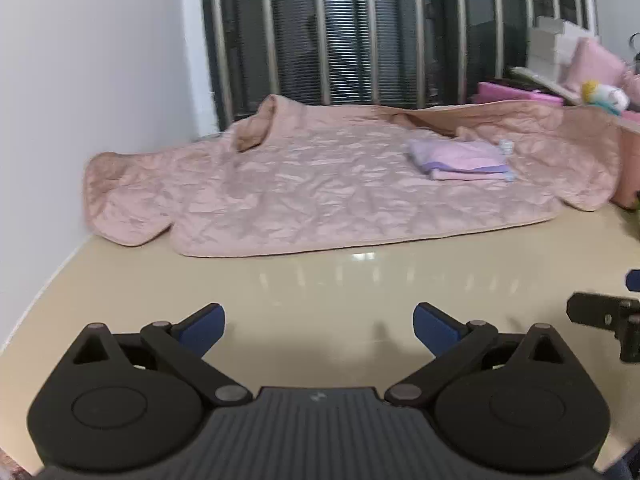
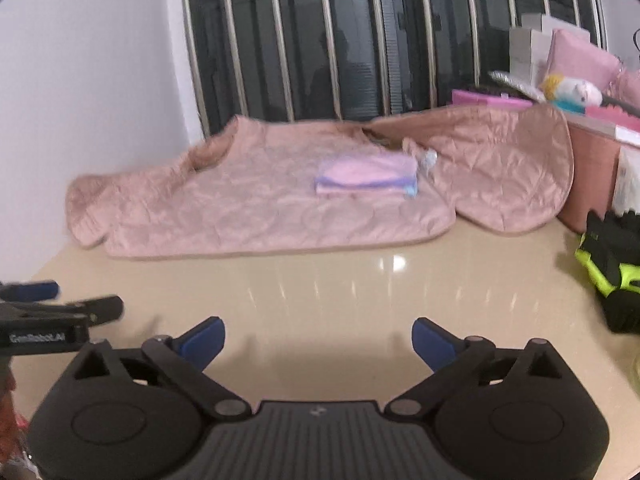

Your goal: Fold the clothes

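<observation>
A pink quilted jacket [image 1: 320,196] lies spread flat across the far half of the beige table [image 1: 320,288]; it also shows in the right wrist view [image 2: 260,204]. A small folded pink and lilac garment [image 1: 460,158] rests on top of it, right of centre, also seen from the right wrist [image 2: 366,178]. My left gripper [image 1: 319,326] is open and empty, above the bare table in front of the jacket. My right gripper [image 2: 319,338] is open and empty, beside it; part of it shows at the right edge of the left wrist view [image 1: 608,320].
A white wall [image 1: 100,100] bounds the left side and a barred dark window [image 1: 360,32] the back. Pink boxes and a plush toy [image 2: 572,92] crowd the back right. A black and neon yellow glove [image 2: 612,264] lies at the right edge.
</observation>
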{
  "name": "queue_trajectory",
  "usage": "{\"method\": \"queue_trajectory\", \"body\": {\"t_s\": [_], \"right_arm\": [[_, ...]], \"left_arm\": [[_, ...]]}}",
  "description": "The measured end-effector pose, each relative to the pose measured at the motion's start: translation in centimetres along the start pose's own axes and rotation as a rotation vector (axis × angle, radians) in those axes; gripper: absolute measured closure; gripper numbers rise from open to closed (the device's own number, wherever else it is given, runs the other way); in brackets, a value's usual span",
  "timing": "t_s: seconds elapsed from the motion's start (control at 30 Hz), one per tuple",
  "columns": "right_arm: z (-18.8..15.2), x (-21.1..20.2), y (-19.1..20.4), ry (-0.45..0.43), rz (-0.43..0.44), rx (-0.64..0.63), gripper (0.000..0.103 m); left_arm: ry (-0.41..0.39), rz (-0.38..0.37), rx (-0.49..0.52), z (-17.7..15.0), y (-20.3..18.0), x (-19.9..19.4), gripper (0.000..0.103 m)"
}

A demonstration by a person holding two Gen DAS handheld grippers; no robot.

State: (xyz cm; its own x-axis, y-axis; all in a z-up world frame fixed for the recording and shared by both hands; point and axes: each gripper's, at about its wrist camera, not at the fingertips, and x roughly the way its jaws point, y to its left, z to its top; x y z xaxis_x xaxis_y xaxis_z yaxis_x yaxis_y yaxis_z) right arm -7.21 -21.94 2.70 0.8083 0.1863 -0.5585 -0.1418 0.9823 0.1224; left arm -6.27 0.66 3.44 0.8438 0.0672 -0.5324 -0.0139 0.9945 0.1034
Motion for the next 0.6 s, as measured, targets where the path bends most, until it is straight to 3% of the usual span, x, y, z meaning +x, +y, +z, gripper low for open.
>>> {"method": "queue_trajectory", "body": {"t_s": [0.13, 0.33, 0.53, 0.6], "right_arm": [[-0.1, 2.2, -0.3, 0.002, -0.031, 0.046, 0.001], [1.0, 4.7, -0.4, -0.007, -0.086, 0.070, 0.001], [1.1, 6.7, -0.2, 0.013, -0.064, 0.062, 0.001], [1.2, 7.1, -0.1, 0.016, -0.067, 0.058, 0.001]], "left_arm": [[0.028, 0.037, 0.015, 0.0, 0.0, 1.9, 0.001], [0.075, -0.016, -0.080, -0.3, 1.3, 4.7, 0.001], [0.070, -0.027, 0.035, -0.2, 0.2, 5.7, 0.000], [0.074, -0.036, 0.029, -0.1, 0.2, 6.1, 0.000]]}}
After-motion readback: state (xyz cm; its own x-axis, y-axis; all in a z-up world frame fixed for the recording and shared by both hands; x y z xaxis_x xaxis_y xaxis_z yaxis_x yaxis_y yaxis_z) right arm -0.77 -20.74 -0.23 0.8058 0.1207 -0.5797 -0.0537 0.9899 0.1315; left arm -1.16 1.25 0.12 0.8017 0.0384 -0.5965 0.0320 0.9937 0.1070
